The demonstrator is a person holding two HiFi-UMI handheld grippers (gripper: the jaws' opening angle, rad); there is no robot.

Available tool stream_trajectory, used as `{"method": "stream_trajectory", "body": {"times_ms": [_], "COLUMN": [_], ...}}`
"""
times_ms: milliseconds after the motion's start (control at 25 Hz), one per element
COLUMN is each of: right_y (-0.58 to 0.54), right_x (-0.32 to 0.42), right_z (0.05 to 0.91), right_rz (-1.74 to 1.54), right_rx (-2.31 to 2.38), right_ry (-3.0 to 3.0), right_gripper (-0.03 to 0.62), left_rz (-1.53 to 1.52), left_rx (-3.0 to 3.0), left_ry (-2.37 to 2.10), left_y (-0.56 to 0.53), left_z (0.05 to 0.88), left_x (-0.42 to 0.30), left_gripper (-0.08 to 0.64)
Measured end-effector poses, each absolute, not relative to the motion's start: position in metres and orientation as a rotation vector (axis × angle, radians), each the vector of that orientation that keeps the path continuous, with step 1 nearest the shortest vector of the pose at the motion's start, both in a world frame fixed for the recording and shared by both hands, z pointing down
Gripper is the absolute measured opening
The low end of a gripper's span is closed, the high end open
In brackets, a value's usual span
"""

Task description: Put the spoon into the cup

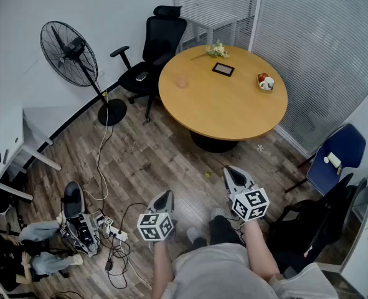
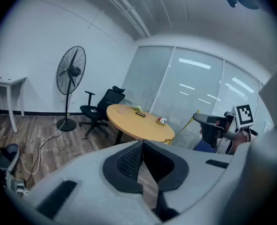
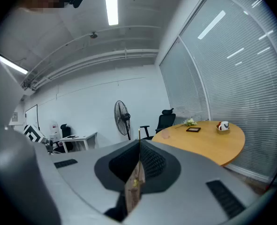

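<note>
Head view: a person stands on the wooden floor, well apart from the round desk [image 1: 208, 108].
Fan: a black standing fan [image 1: 68, 50] is at the far left by the wall, not part of the task.
Left gripper: the left gripper [image 1: 164, 195] hangs low in front of the person; in the left gripper view its fingers [image 2: 126, 163] meet at the tips and nothing is between them.
Right gripper: the right gripper [image 1: 233, 172] is just beside it, also far from the desk; in the right gripper view its fingers [image 3: 154, 161] are pressed together and hold nothing.
Cup: a white cup [image 1: 266, 81] with red on it stands near the right edge of the desk.
Spoon: I cannot make it out in any view; it is too small to tell from here.
Progress: as I judge, nothing is done yet. Walking to the desk, finding and taking the spoon, and putting it into the cup are all left.
</note>
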State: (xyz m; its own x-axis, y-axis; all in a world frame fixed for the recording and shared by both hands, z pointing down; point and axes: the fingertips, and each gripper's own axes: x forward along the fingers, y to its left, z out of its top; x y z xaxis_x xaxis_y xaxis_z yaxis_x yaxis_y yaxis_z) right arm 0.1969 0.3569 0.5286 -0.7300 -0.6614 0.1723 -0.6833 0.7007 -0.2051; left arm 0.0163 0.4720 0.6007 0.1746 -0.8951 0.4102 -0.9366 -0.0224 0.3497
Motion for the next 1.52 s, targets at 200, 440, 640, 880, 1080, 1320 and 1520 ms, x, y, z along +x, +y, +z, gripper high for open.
{"method": "stream_trajectory", "body": {"times_ms": [200, 440, 640, 880, 1080, 1320, 1520], "right_y": [0.349, 0.341, 0.337, 0.337, 0.316, 0.267, 0.218], "right_x": [0.197, 0.209, 0.219, 0.224, 0.204, 0.163, 0.137], "right_z": [0.520, 0.513, 0.509, 0.524, 0.542, 0.529, 0.520], "right_rz": [0.379, 0.373, 0.429, 0.441, 0.442, 0.463, 0.451], "right_rx": [1.158, 1.219, 1.279, 1.300, 1.214, 1.200, 1.192], "right_ry": [-2.817, -2.802, -2.810, -2.784, -2.788, -2.831, -2.840], "right_gripper": [0.003, 0.003, 0.005, 0.005, 0.005, 0.005, 0.005], "left_rz": [0.161, 0.270, 0.276, 0.236, 0.248, 0.192, 0.185], "left_rx": [1.974, 2.060, 2.122, 2.095, 2.001, 1.935, 1.873], "left_ry": [-1.726, -1.717, -1.721, -1.742, -1.747, -1.835, -1.856], "left_y": [0.456, 0.435, 0.423, 0.428, 0.424, 0.397, 0.354], "left_z": [0.594, 0.582, 0.566, 0.570, 0.598, 0.583, 0.589], "left_x": [0.014, 0.025, 0.028, 0.018, -0.001, -0.053, -0.088], "left_gripper": [0.008, 0.009, 0.008, 0.008, 0.008, 0.008, 0.008]}}
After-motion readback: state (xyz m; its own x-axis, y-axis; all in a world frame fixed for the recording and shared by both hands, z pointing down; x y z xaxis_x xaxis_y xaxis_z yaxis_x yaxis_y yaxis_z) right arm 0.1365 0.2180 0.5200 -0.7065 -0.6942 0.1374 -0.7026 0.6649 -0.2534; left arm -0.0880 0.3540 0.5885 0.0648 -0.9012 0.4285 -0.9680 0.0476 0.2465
